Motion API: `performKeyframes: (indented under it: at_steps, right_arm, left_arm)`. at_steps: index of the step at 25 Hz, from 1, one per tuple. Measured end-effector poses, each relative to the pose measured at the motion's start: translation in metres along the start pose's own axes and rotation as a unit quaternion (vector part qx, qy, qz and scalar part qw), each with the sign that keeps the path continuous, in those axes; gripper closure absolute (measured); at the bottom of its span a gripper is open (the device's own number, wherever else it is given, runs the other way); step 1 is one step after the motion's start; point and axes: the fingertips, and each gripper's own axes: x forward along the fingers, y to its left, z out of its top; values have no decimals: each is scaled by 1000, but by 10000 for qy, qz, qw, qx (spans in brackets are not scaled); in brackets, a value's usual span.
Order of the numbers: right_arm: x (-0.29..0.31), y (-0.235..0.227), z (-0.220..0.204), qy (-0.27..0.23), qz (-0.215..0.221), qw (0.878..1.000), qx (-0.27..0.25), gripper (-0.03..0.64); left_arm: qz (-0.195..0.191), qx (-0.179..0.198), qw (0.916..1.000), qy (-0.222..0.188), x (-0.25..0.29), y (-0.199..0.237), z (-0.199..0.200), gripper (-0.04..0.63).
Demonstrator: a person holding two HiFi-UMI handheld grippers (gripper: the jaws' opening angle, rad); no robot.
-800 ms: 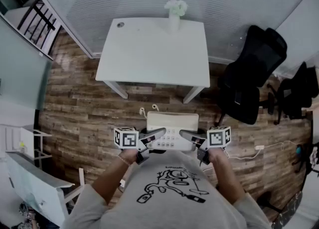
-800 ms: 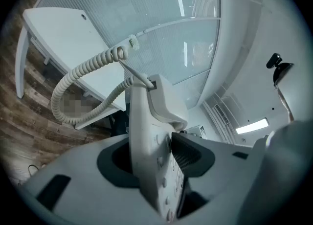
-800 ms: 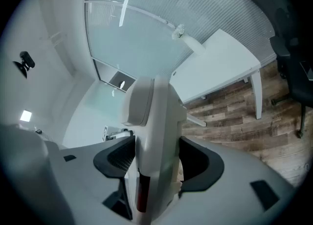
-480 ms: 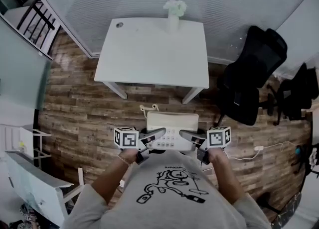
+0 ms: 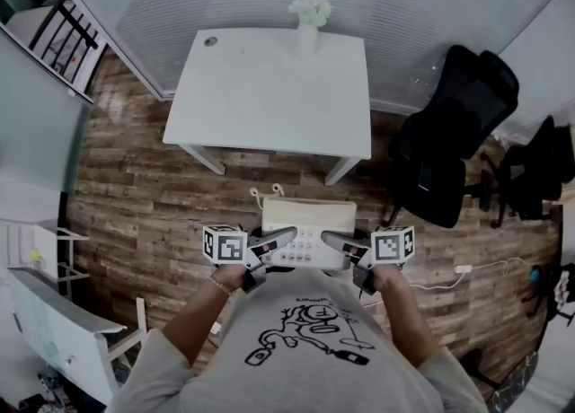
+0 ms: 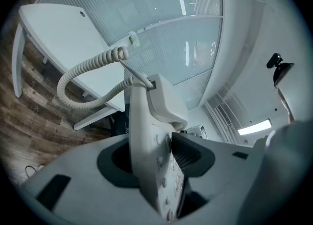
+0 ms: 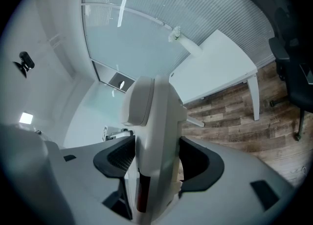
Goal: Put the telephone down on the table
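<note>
A white desk telephone (image 5: pixel 305 221) hangs in the air over the wooden floor, just short of the white table (image 5: pixel 269 97). My left gripper (image 5: pixel 287 239) is shut on its left end and my right gripper (image 5: pixel 329 241) on its right end. In the left gripper view the telephone (image 6: pixel 149 131) stands edge-on between the pads of the left gripper (image 6: pixel 156 156), and its coiled cord (image 6: pixel 80 75) loops out toward the table. The right gripper view shows the telephone (image 7: pixel 159 116) clamped between the dark pads of the right gripper (image 7: pixel 156 159). The handset rests on the cradle.
A white vase of flowers (image 5: pixel 311 23) stands at the table's far edge, and a small round thing (image 5: pixel 210 41) sits at its far left corner. Black office chairs (image 5: pixel 454 142) stand to the right. A white cable (image 5: pixel 463 269) lies on the floor, with shelving (image 5: pixel 54 321) at the left.
The telephone and both grippers have drifted slightly up in the picture, toward the table. Both grips look the same.
</note>
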Motion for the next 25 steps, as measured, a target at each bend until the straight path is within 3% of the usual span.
performKeyframes:
  at_steps: [12, 25]
  right_arm:
    - [-16, -13, 13, 103, 200, 9997, -57, 318]
    - [-17, -18, 28, 72, 207, 9997, -79, 318]
  left_arm:
    - [66, -57, 9998, -182, 27, -5, 0, 399]
    - [182, -6, 9998, -65, 35, -2, 11, 399]
